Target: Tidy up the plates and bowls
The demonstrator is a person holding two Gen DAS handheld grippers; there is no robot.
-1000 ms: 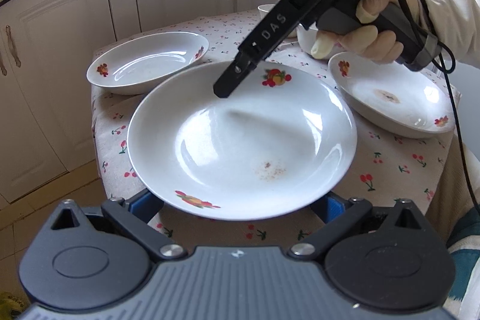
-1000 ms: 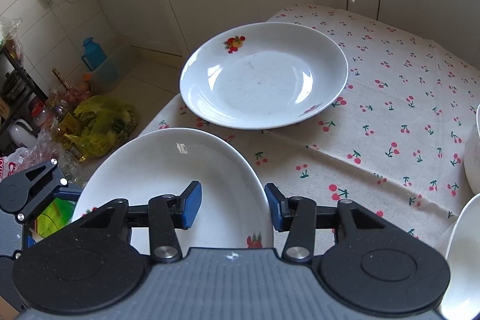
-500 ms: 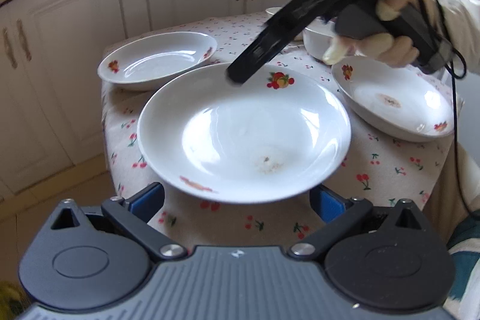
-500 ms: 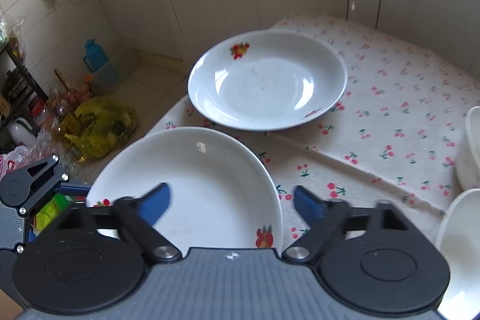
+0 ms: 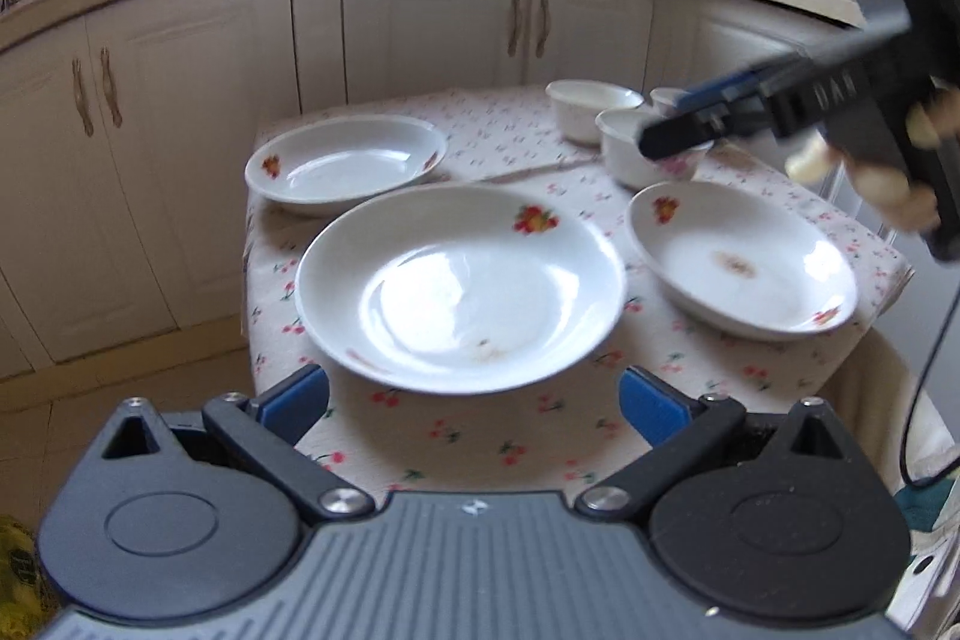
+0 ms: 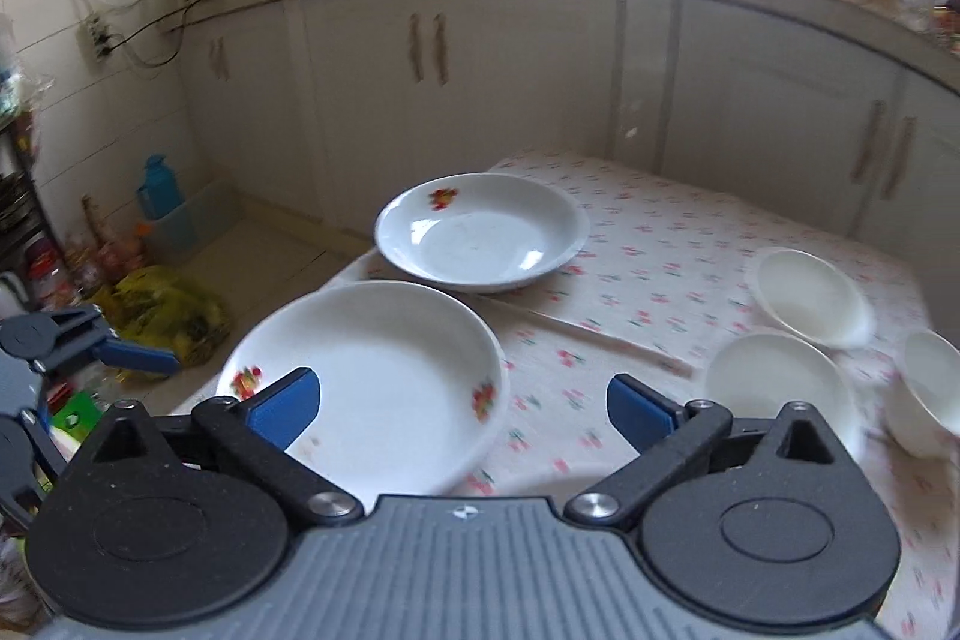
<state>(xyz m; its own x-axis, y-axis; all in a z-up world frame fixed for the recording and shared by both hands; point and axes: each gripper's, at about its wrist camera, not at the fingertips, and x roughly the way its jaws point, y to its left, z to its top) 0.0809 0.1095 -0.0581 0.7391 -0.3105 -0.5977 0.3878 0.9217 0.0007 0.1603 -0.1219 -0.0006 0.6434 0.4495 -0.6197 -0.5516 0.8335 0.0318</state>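
Three white deep plates with fruit prints lie on the cherry-print tablecloth (image 5: 540,436): a near middle plate (image 5: 462,289), a far left plate (image 5: 345,160) and a right plate (image 5: 741,259). Three small white bowls (image 5: 591,106) stand at the back right. My left gripper (image 5: 474,400) is open and empty, just short of the middle plate's near rim. My right gripper (image 6: 462,400) is open and empty, raised above the table; in the left wrist view it (image 5: 684,130) hovers over the bowls. The right wrist view shows the middle plate (image 6: 384,370), the far plate (image 6: 480,238) and the bowls (image 6: 780,382).
White kitchen cabinets (image 5: 432,28) run behind the table under a cluttered counter. The table's left edge drops to the tiled floor (image 5: 120,388). A yellow bag (image 6: 174,316) and a blue bottle (image 6: 157,187) sit on the floor beside the table.
My right gripper opened wide, lifted off the middle plate and swung back right over the bowls. My left gripper drew back a little from the plate and tilted up.
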